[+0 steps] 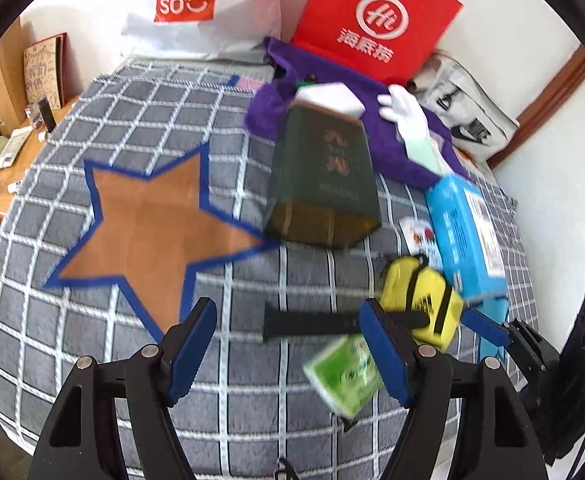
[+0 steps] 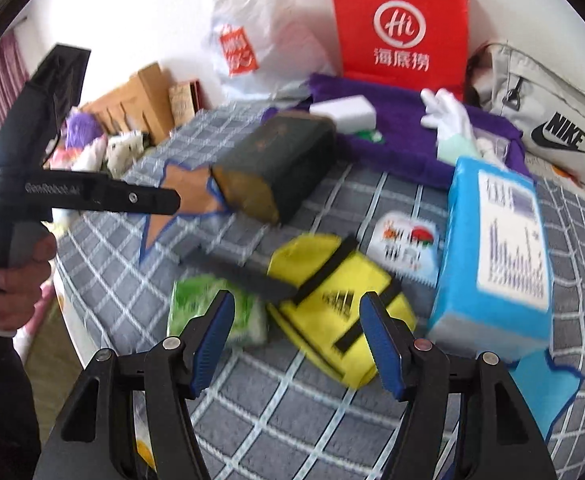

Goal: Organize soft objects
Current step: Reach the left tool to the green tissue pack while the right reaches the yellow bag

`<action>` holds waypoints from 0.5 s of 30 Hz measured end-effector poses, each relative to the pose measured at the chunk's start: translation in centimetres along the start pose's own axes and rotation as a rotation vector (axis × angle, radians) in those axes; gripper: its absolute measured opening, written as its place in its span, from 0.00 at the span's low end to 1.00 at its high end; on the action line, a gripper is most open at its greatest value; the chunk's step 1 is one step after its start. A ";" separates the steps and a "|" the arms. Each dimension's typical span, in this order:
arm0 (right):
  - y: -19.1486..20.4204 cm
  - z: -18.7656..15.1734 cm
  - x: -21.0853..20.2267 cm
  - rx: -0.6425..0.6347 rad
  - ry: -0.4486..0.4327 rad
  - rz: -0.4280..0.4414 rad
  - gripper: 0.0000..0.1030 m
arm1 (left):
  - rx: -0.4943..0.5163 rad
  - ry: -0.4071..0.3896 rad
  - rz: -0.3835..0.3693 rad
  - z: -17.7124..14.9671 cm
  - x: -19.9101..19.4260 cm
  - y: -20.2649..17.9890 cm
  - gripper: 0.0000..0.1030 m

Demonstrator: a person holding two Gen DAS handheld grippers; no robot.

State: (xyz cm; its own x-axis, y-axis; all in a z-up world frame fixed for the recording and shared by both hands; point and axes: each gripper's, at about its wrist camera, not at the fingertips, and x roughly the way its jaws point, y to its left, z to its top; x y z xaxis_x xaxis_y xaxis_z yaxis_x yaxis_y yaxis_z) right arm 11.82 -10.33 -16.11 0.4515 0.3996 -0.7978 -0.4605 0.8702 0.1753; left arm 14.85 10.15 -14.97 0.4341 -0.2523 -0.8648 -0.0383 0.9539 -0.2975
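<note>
A yellow pouch with black straps [image 1: 422, 300] [image 2: 332, 304] lies on the grey checked blanket [image 1: 92, 360] [image 2: 276, 408]. A green tissue pack [image 1: 346, 376] [image 2: 208, 312] lies beside it. A blue tissue pack [image 1: 466, 232] [image 2: 496, 256] sits to the right, a dark green box [image 1: 322, 176] [image 2: 280, 164] farther back. My left gripper [image 1: 290, 354] is open and empty, just short of the green pack. My right gripper [image 2: 296, 340] is open and empty, its fingers either side of the yellow pouch's near end.
An orange star patch [image 1: 148, 224] [image 2: 184, 192] is sewn on the blanket. A purple towel [image 1: 392, 148] [image 2: 404, 128] with a white glove [image 1: 406, 114] [image 2: 452, 116], a red bag [image 1: 376, 20] [image 2: 400, 28], a white Miniso bag [image 1: 196, 8] and a grey Nike bag [image 2: 548, 132] line the back. The left gripper's body [image 2: 52, 176] shows at left.
</note>
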 end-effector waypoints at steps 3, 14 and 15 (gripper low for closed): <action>-0.3 -0.9 -0.1 0.025 0.005 0.000 0.63 | 0.023 0.017 -0.012 -1.3 0.5 -0.3 0.70; -4.0 -3.2 -2.3 0.128 -0.019 -0.059 0.63 | 0.168 0.102 -0.074 -4.6 4.0 -4.6 0.71; -4.4 -3.5 -2.5 0.143 -0.022 -0.062 0.63 | 0.182 0.103 -0.044 -4.7 4.4 -5.0 0.72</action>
State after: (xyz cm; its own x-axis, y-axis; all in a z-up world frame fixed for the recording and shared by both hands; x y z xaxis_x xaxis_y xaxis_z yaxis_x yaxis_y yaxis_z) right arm 10.08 -16.21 -16.84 0.4930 0.3490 -0.7970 -0.3189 0.9247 0.2077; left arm 12.70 3.47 -19.24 0.3368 -0.3011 -0.8921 0.1461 0.9527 -0.2664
